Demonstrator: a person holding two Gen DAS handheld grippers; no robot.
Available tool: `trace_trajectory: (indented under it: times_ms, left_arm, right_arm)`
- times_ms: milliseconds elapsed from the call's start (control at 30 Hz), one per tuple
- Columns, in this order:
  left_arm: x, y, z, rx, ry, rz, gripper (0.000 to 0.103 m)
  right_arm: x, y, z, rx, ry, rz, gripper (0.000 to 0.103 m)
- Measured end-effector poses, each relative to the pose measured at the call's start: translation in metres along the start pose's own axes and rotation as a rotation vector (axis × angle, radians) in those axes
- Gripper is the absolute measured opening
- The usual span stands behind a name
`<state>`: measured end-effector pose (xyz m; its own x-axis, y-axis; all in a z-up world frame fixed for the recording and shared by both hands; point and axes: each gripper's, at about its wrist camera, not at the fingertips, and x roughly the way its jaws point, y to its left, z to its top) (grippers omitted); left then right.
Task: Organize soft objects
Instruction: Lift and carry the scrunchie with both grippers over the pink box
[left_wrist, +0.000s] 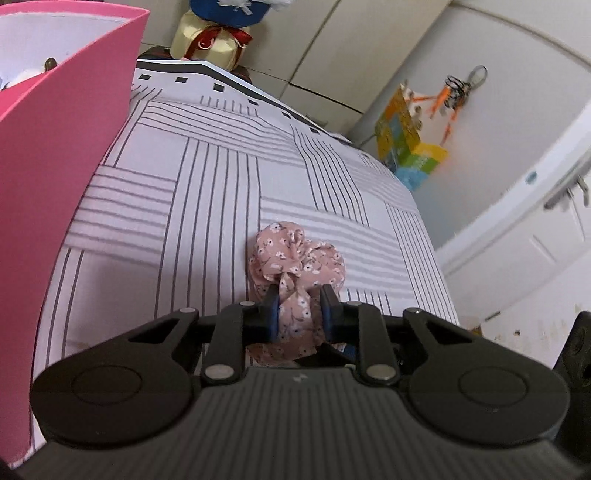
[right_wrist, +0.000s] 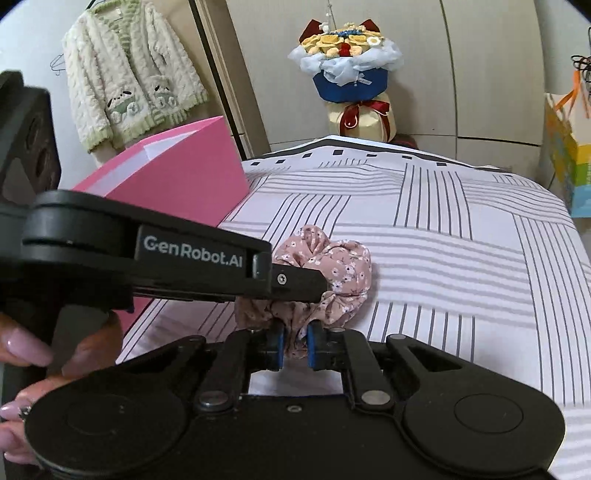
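Left gripper (left_wrist: 300, 308) w/ blue pads clamped on a pink floral scrunchie (left_wrist: 295, 266) — fabric bunched between the pads, rest of it over the striped sheet (left_wrist: 207, 177). Pink box (left_wrist: 44, 177) at left edge, just beside the sheet. Bouquet (left_wrist: 216, 33) at far end — colourful bag (left_wrist: 410, 147) hanging at right.

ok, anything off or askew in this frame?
One oddity: both grippers are clamped on the same floral scrunchie. The left gripper and the right gripper each pinch a fold of it over the striped bedsheet. Nothing looks spilled or damaged; the pink box stands upright.
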<state>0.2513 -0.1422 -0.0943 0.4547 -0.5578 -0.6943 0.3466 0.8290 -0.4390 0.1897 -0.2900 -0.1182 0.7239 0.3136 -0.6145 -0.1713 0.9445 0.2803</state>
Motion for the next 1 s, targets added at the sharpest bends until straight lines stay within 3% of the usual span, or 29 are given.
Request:
trace_trajectory:
  times_ms: [300,633,800,1000]
  left_arm:
    - [-0.046,-0.017,-0.032,0.095,-0.018,-0.007,0.021]
    - [-0.118,-0.025,-0.058,0.143,-0.023,-0.008,0.021]
    - [-0.169,-0.035,-0.071,0.195,-0.1,0.009,0.021]
    - [-0.217,-0.034,-0.074,0.235,-0.222,0.012,0.021]
  right_arm:
    - [-0.038,0.021,-0.024,-0.019,-0.024,0.008,0.015]
    - [-0.089,0.062,-0.026,-0.128,0.033,0.08,0.015]
    - [-0.118,0.082,-0.018,-0.133,0.041,0.182,0.015]
    - [-0.143,0.116,-0.008,-0.221,-0.042,0.194,0.016]
